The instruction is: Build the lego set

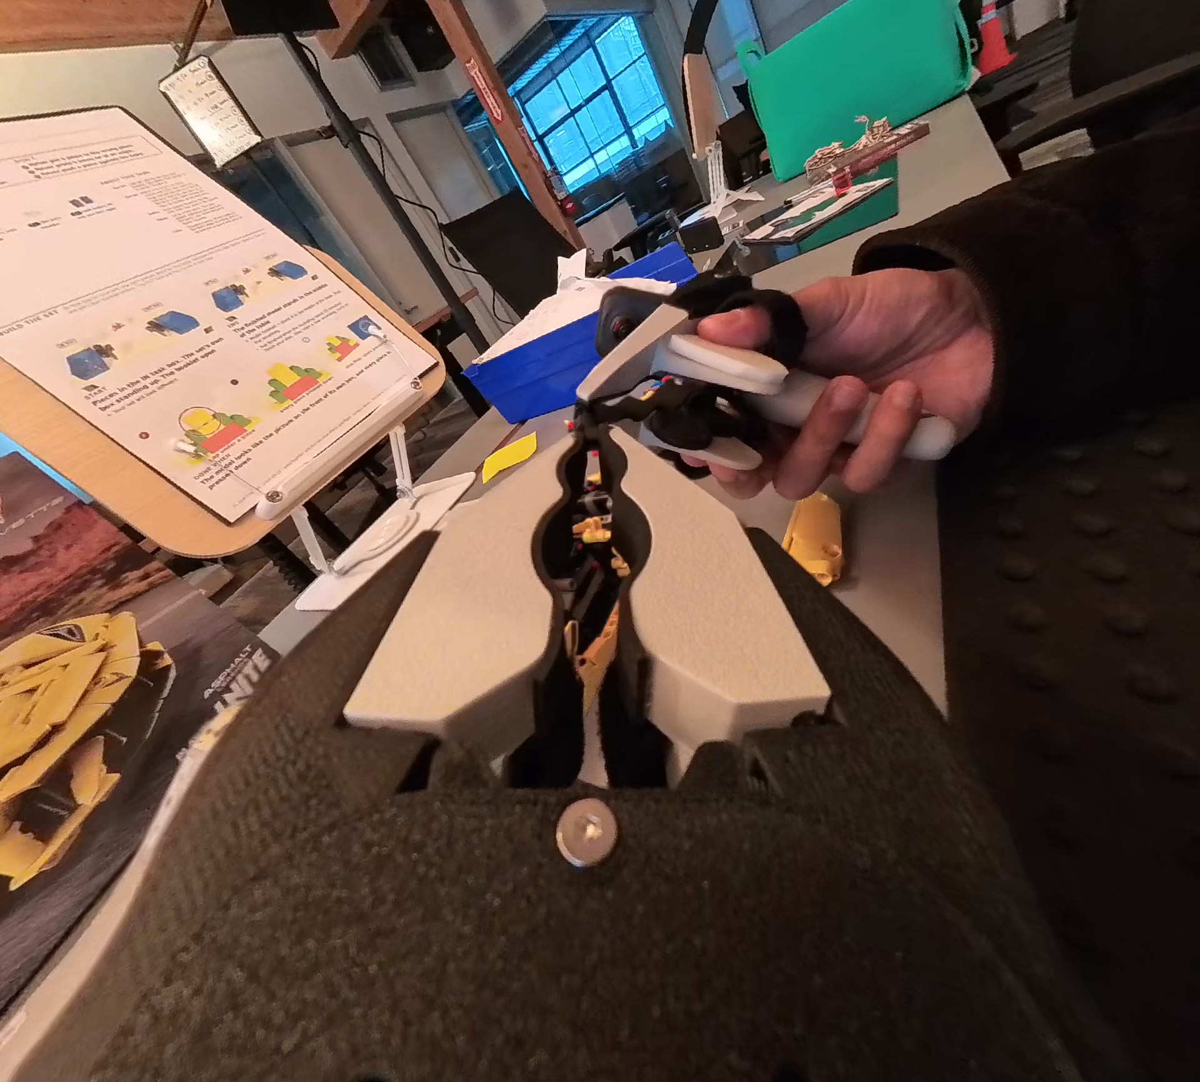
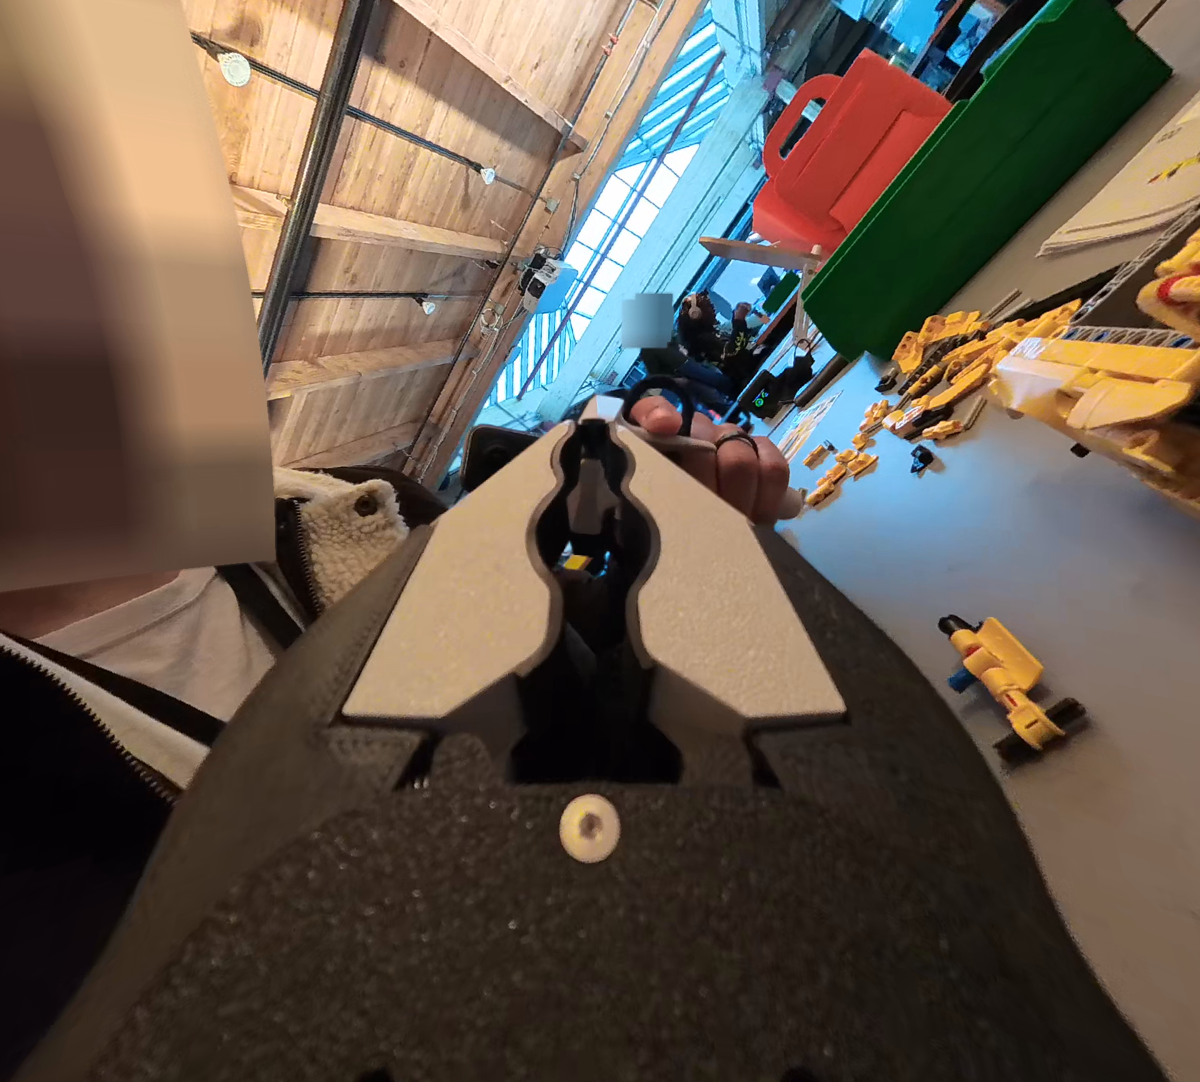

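On the table (image 1: 909, 187), the instruction stand (image 1: 214, 330) sits toward the left edge, with the set's box (image 1: 97, 693) lying before it. The bin (image 1: 552, 362) stands behind the stand's foot, farther along the table. A loose panel piece (image 1: 815, 538) lies near the right edge, just below the right hand (image 1: 863, 382).

In the right wrist view, scattered pieces (image 2: 837, 466) lie between the part-built model (image 2: 1091, 375) and the table's far edge; a small subassembly (image 2: 1000, 680) lies apart, nearer.

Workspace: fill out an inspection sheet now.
surface: grey table.
job's things: yellow model, loose yellow pieces, small yellow sub-assembly, set box, instruction board.
clutter: blue bin holding paper, green bin, yellow note.
grippers: left gripper jaws closed on a dark lego part; right gripper jaws closed, tips meeting the left's.
cables: nothing seen on the table.
surroundings: wooden ceiling, seated person far off.
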The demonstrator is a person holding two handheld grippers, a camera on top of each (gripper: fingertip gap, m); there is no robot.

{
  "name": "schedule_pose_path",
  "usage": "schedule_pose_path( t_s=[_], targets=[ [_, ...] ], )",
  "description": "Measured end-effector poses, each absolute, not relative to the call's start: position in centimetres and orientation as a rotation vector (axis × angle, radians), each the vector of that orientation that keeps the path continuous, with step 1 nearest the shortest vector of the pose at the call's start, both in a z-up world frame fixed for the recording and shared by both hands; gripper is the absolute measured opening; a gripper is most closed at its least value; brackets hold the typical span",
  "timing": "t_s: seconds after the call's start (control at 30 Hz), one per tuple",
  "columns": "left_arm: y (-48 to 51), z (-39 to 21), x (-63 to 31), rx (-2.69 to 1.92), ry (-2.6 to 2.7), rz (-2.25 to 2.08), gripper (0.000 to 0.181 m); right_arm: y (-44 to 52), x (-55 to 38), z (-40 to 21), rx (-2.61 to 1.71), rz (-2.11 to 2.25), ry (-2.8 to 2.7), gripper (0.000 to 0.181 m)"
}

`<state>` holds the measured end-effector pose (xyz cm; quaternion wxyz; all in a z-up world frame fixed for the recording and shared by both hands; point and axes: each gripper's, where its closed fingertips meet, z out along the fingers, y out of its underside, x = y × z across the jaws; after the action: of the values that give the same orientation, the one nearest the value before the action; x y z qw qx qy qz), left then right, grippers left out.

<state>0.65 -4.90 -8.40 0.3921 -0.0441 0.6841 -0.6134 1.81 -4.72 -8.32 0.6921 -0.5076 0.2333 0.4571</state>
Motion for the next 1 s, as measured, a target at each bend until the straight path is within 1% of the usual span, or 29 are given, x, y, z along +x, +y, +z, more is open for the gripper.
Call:
schedule_pose_path(
  t_s=[0.2,0.33,1.0],
  targets=[
    [-5.2,-9.0,0.5,-0.043,1.736,-1.48,0.002,-4.8,1.5,-8.9,-1.154,1.142,0.563,0.006],
    [-5.5,-9.3,0.3,-0.028,1.753,-1.477,0.003,-5.0,1.2,-9.2,-1.218,1.134,0.554,0.006],
    [-5.5,-9.4,0.2,-0.036,1.752,-1.503,0.003,-4.8,0.8,-9.3,-1.22,1.13,0.537,0.007]
  ],
)
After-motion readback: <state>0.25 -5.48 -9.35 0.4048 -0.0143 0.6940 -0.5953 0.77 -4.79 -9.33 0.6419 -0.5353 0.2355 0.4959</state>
